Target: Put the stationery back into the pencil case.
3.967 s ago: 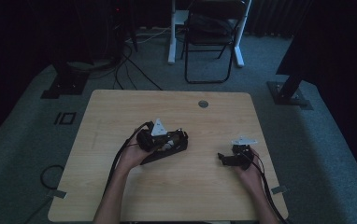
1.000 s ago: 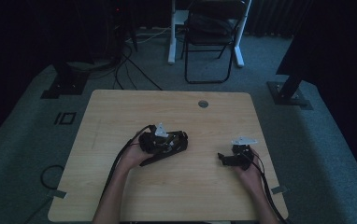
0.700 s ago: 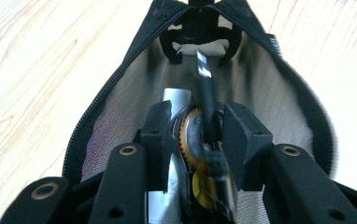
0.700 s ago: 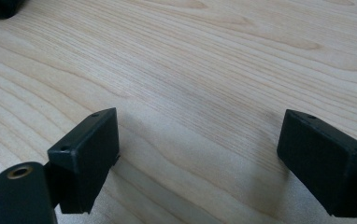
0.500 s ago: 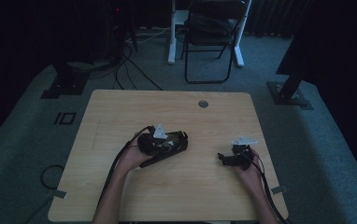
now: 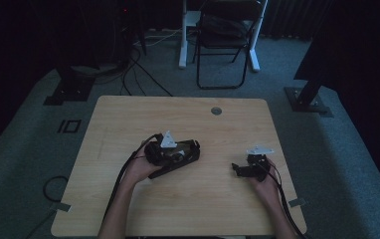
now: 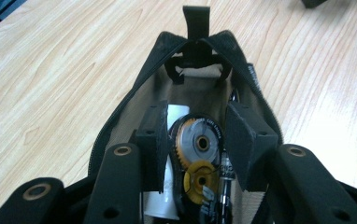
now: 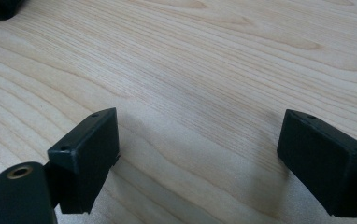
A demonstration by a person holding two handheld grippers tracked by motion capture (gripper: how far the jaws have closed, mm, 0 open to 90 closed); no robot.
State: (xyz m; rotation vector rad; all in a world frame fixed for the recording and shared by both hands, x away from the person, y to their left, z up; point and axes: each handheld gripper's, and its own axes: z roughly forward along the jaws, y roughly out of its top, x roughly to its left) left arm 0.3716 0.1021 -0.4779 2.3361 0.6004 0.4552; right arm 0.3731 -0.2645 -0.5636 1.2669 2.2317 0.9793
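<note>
A black zip pouch lies open on the wooden table, left of centre. My left gripper reaches into its mouth from the left. Between the pads sits a round black and silver spool with a toothed rim, and a small yellow gear lies in front of it. The jaws have just been opening, and the pads stand on either side of the spool, slightly off it. My right gripper rests low over the table at the right, open, with bare wood between its jaws.
A white item and a dark pen-like piece also lie inside the pouch. A round grommet hole sits near the table's far edge. A folding chair and cables are on the floor beyond.
Since four seconds ago the left gripper has sunk lower over the pouch, at a flatter angle. Within the last second it hardly shifts. The right hand has stayed still.
</note>
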